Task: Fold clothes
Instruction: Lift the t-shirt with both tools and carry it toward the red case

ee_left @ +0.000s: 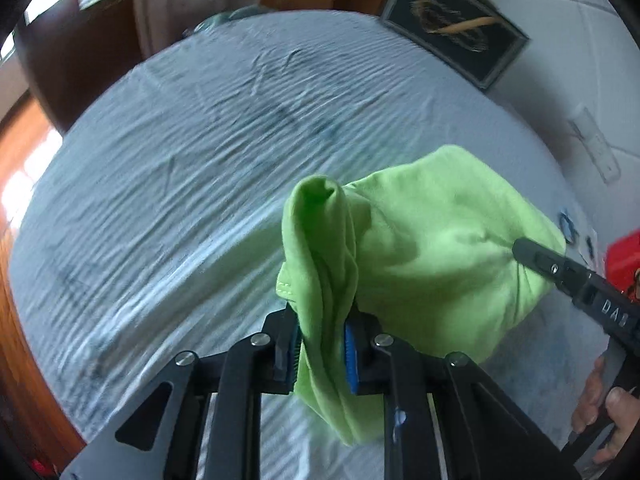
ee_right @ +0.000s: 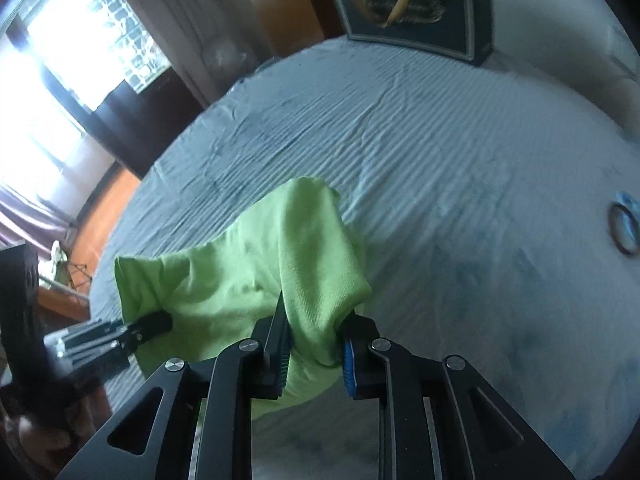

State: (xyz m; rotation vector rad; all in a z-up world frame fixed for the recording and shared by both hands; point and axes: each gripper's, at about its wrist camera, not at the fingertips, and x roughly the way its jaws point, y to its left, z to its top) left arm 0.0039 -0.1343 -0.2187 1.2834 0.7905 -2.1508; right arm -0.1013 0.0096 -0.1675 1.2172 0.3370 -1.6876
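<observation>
A light green garment [ee_left: 420, 248] hangs bunched between both grippers above a bed with a grey striped sheet [ee_left: 180, 184]. My left gripper [ee_left: 322, 344] is shut on a gathered fold of it. My right gripper [ee_right: 314, 344] is shut on another fold of the same garment [ee_right: 280, 256]. In the left wrist view the right gripper [ee_left: 528, 254] comes in from the right edge, its tip pressed into the cloth. In the right wrist view the left gripper [ee_right: 156, 322] shows at the left, clamped on the cloth's far edge. The garment's lower part hangs behind the fingers.
A dark framed picture [ee_left: 456, 28] leans at the head of the bed; it also shows in the right wrist view [ee_right: 412, 8]. A small ring-shaped item [ee_right: 624, 228] lies on the sheet at the right. A bright window [ee_right: 72, 60] is at the left. A red object [ee_left: 624, 260] sits at the right edge.
</observation>
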